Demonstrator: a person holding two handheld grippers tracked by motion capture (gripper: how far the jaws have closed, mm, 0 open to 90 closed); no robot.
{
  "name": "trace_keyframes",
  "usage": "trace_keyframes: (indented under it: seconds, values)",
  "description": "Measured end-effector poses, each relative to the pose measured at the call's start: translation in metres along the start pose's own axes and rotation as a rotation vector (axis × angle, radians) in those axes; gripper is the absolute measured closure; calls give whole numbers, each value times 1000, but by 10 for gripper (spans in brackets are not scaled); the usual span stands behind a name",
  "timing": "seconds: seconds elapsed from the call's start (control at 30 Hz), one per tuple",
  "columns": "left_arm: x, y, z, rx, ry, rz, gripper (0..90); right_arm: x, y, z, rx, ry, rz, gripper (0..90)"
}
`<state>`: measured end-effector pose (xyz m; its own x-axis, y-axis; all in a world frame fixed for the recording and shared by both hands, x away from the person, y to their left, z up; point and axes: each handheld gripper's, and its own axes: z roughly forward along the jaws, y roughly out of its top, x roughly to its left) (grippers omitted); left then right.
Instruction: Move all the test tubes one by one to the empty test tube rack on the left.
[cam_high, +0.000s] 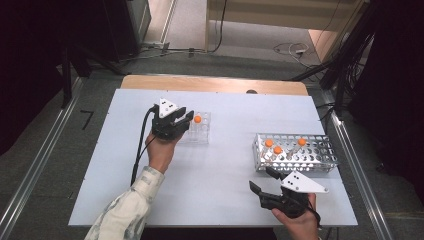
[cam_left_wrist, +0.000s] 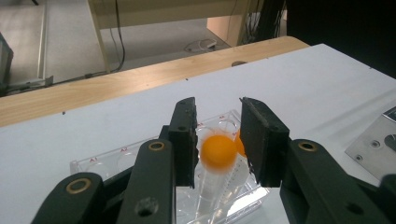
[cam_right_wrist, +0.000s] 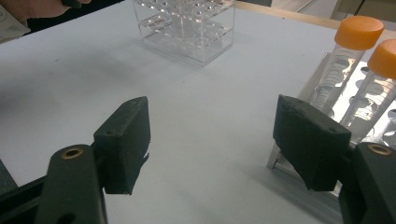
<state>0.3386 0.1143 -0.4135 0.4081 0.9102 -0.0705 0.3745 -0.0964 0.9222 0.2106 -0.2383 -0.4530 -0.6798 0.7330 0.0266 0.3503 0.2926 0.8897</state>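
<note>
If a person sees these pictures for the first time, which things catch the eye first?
Probably the bright orange caps: one on a tube standing in the clear plastic rack at the table's middle, between the left gripper pads, with a gap at each side. Three more capped tubes lean in the metal rack at the right, just beyond the wide-open right gripper.

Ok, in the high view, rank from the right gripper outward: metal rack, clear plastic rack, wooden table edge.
From the right gripper:
1. Metal rack, just beyond it, holding three orange-capped tubes.
2. Clear plastic rack, across the table by the left gripper.
3. Wooden table edge, along the far side.
</note>
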Motion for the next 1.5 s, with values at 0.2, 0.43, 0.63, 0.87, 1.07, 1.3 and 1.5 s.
trace_keyframes:
  seconds: [0.2, 0.43, 0.63, 0.87, 1.07, 1.3, 1.5]
  values:
    - [0, 1, -6, -14, -9, -16, 638, 0, 0, 0, 2, 0, -1, 261]
    - [-1, 1, -13, -18, -39, -42, 584, -1, -1, 0, 0, -3, 2, 260]
    - [-3, -8, -26, -33, -42, -78, 437, -4, -1, -2, -3, -16, 8, 260]
    - [-5, -28, -42, -39, -38, -101, 262, -8, -1, -5, -8, -35, 19, 258]
    - [-7, -45, -50, -28, -49, -97, 249, -13, -2, -8, -14, -63, 33, 231]
    - [-8, -50, -58, -23, -55, -92, 247, -30, -5, -16, -26, -139, 68, 177]
    - [-9, -51, -59, -21, -67, -91, 247, -47, -7, -22, -32, -228, 97, 163]
